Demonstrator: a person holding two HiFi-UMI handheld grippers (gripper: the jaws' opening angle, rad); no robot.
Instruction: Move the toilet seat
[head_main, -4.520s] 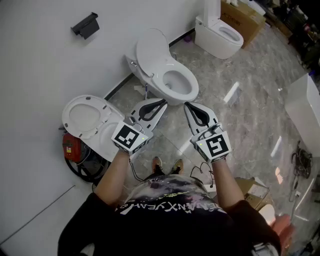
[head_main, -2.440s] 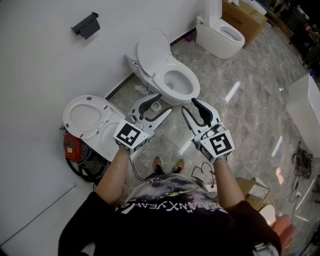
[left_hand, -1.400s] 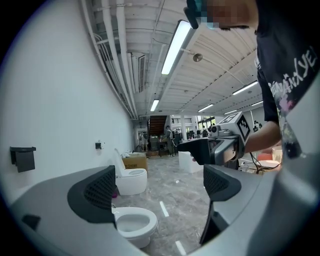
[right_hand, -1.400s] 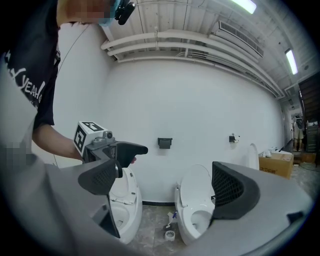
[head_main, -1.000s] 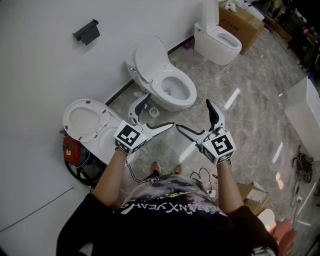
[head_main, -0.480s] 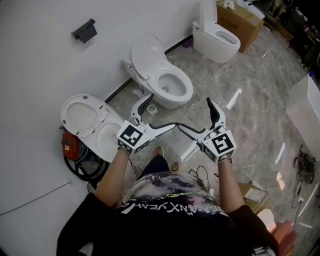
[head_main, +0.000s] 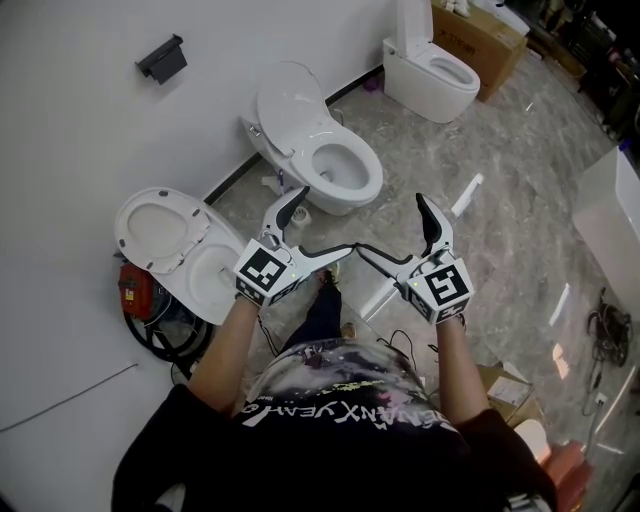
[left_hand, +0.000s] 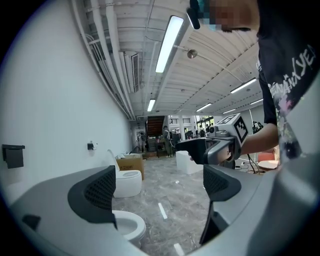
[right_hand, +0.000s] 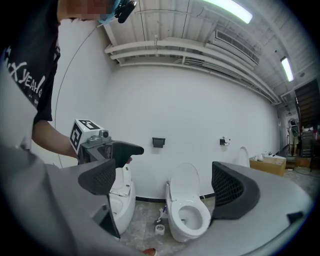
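Note:
A white toilet (head_main: 335, 165) stands by the wall with its lid (head_main: 288, 105) raised; it also shows in the right gripper view as toilet (right_hand: 187, 212). A second toilet (head_main: 210, 275) to the left has its ring seat (head_main: 155, 225) tipped up against the wall. My left gripper (head_main: 322, 222) and right gripper (head_main: 392, 225) hang side by side in the air in front of the middle toilet, short of its bowl. Both stand wide open with nothing between them, touching nothing. The left gripper (left_hand: 159, 187) looks along the room; the right gripper (right_hand: 167, 185) faces the wall.
A third toilet (head_main: 430, 60) and a cardboard box (head_main: 485, 25) stand at the back right. A black holder (head_main: 160, 57) hangs on the wall. A red device with coiled cables (head_main: 140, 300) lies at the left. A white counter (head_main: 610, 210) is at the right edge.
Both grippers went from nearly shut to wide open over the earlier frames. In the last second they hardly moved, and the person's leg stepped forward toward the middle toilet.

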